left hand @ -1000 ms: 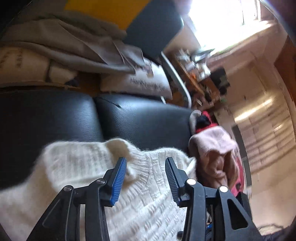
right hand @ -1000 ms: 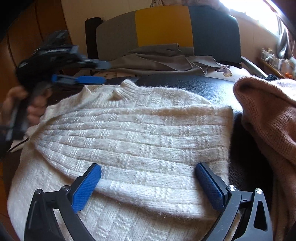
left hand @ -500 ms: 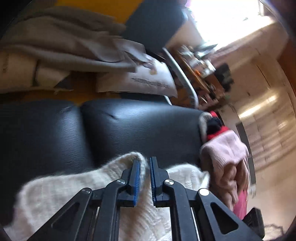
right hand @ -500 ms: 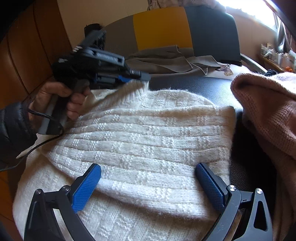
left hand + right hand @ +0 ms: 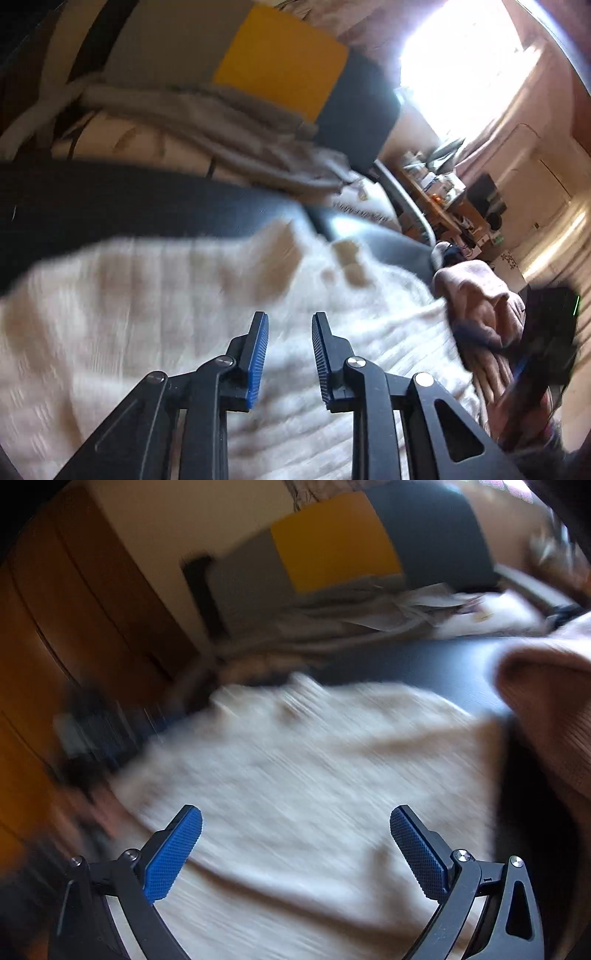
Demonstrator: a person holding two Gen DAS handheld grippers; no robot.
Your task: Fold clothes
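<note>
left hand-held gripper (image 5: 290, 356) opening above white sweater (image 5: 147, 314).

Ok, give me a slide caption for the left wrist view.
Left gripper, jaws opening with nothing between them, over a cream knit sweater on a black seat.

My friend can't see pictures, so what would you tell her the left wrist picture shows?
A left hand-held gripper, its jaws opening with nothing between them, hovers over a blurry white knitted sweater on a black seat. A pink garment lies at the right.
</note>
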